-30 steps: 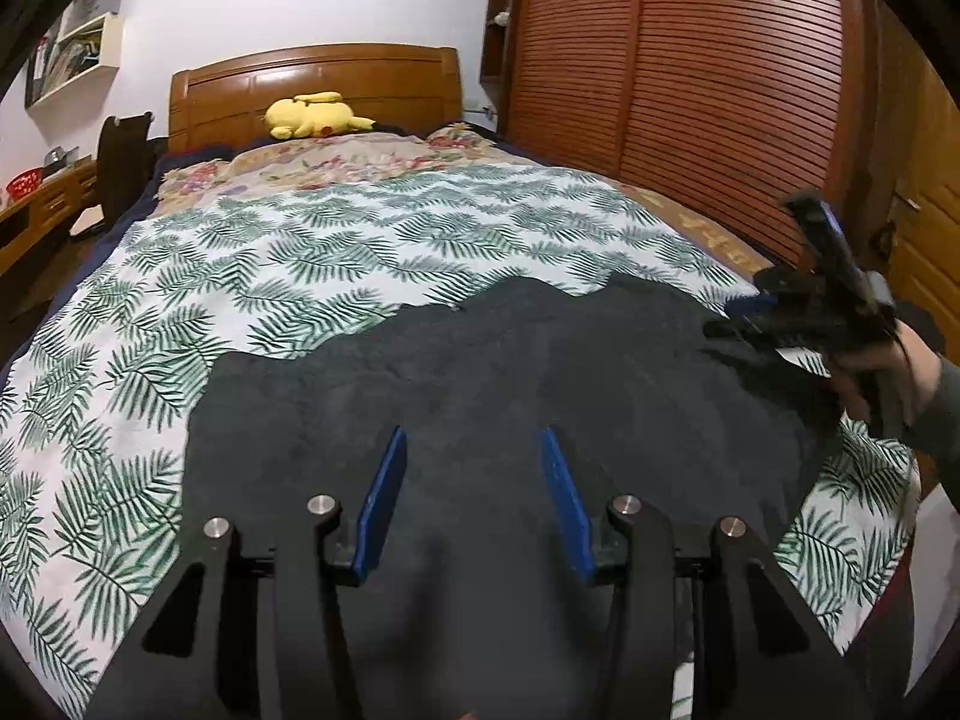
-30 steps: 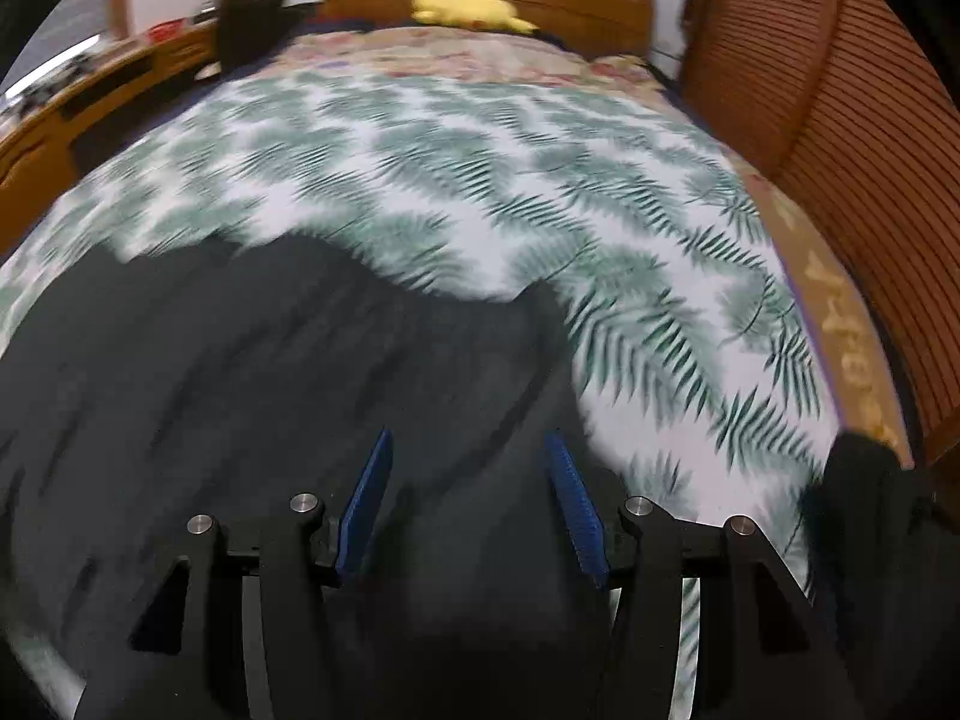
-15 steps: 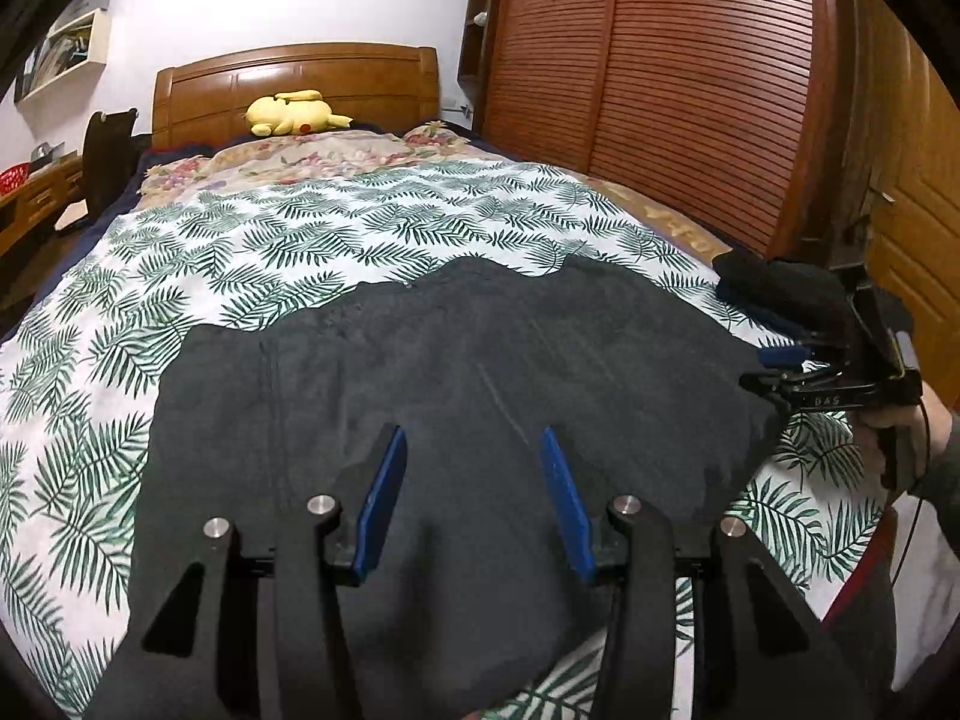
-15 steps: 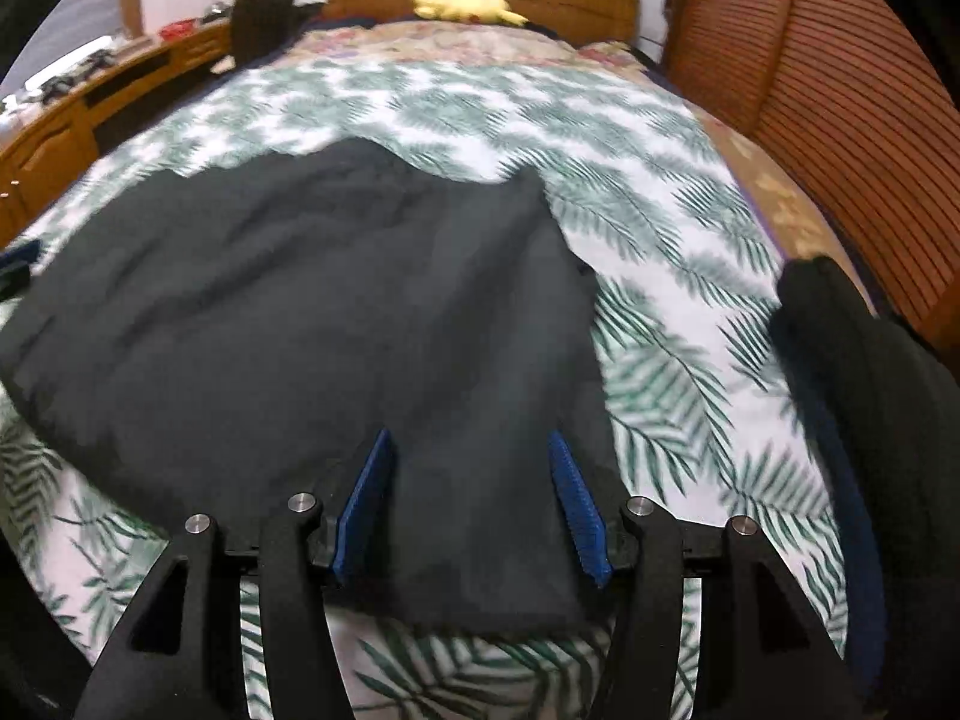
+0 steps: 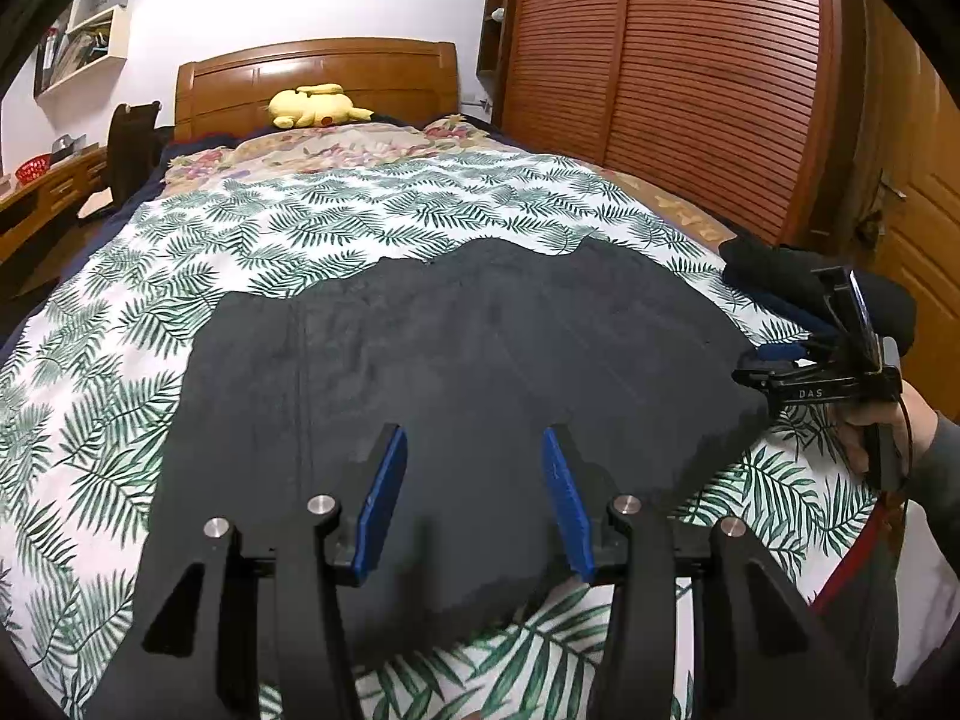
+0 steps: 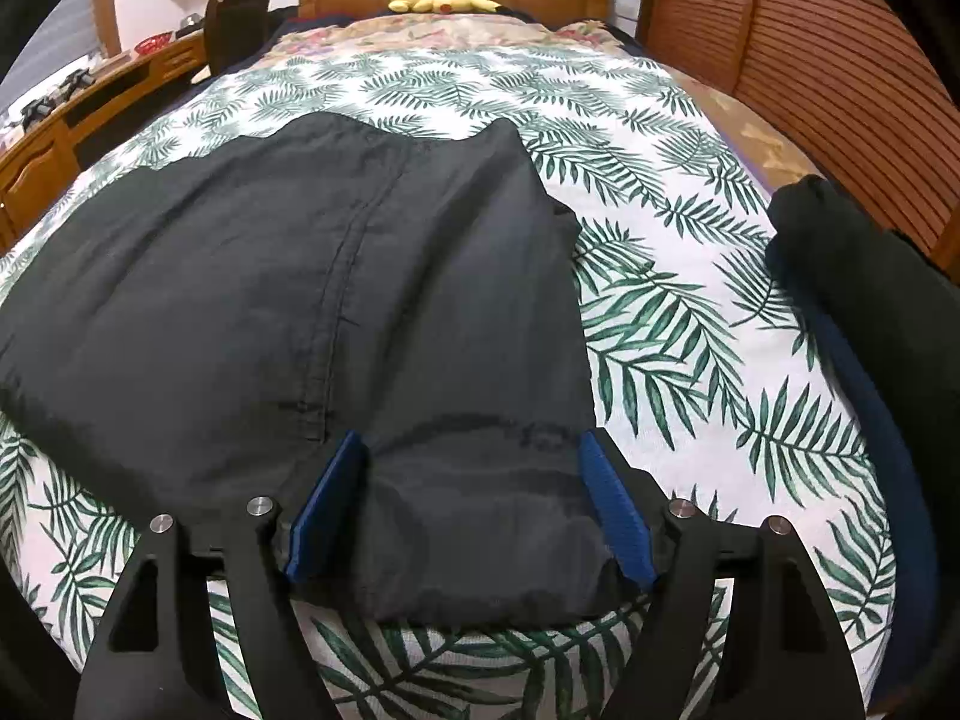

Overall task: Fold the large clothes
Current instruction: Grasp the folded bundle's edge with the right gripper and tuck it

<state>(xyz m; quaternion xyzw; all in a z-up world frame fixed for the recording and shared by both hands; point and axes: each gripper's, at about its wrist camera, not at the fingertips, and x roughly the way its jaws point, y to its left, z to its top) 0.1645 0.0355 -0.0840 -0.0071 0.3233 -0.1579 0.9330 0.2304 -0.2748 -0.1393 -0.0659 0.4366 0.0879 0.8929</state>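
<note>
Your bed (image 5: pixel 180 276) fills the room, leaf-print cover, and the black garment (image 6: pixel 300 276) lies flat across its near end. Your right gripper (image 6: pixel 474 498) has just been opening, jaws wide over the hem corner, not pinching. Your left gripper (image 5: pixel 474 498) hovers half-apart, empty. Yellow plush (image 5: pixel 312 105) sits by the headboard.

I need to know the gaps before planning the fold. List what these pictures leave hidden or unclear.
- Garment, near hem: left wrist view, covered by the left gripper.
- Garment's left end: right wrist view, cut off by the picture edge.
- Dark pile: both views, cut by the right edge; what it is cannot be told.
- Right gripper: jaws just opened, fabric between; whether the pads touch it is unclear.
- Shelf items: too small.
</note>
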